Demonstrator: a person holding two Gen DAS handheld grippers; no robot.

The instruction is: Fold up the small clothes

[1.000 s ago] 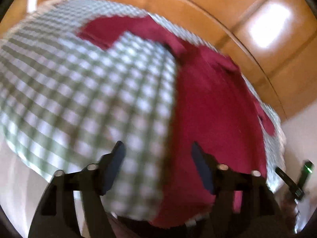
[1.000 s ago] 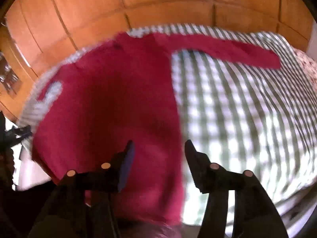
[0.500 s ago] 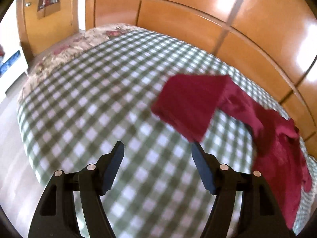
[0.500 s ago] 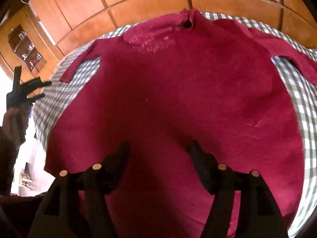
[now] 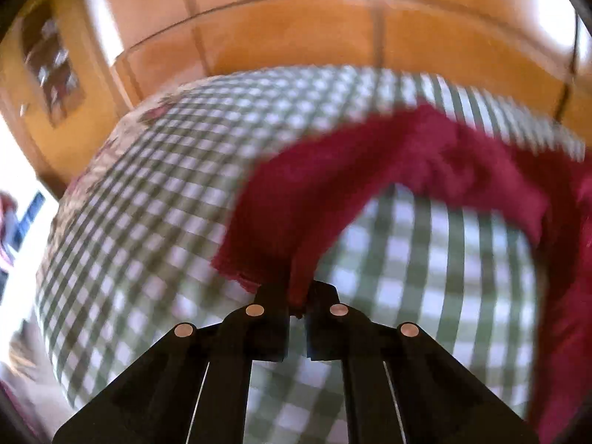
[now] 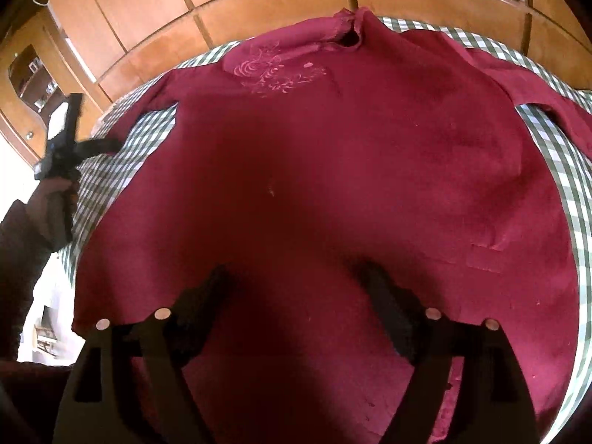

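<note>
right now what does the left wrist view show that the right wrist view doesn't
Only the left wrist view: the left hand-held gripper shut on the sleeve end, lifting it, and a floral pillow at the bed's far end.
Only the right wrist view: the right hand-held gripper open over the shirt's body, plus the pink embroidery and collar.
Both: the red shirt, the checked bedcover, the wooden panels.

The sweater (image 6: 333, 185) is dark red, with a pale pink flower embroidery (image 6: 277, 74) near its collar. The bed cover (image 5: 148, 203) has green and white checks. The wall panels (image 6: 259, 11) are orange-brown wood.
</note>
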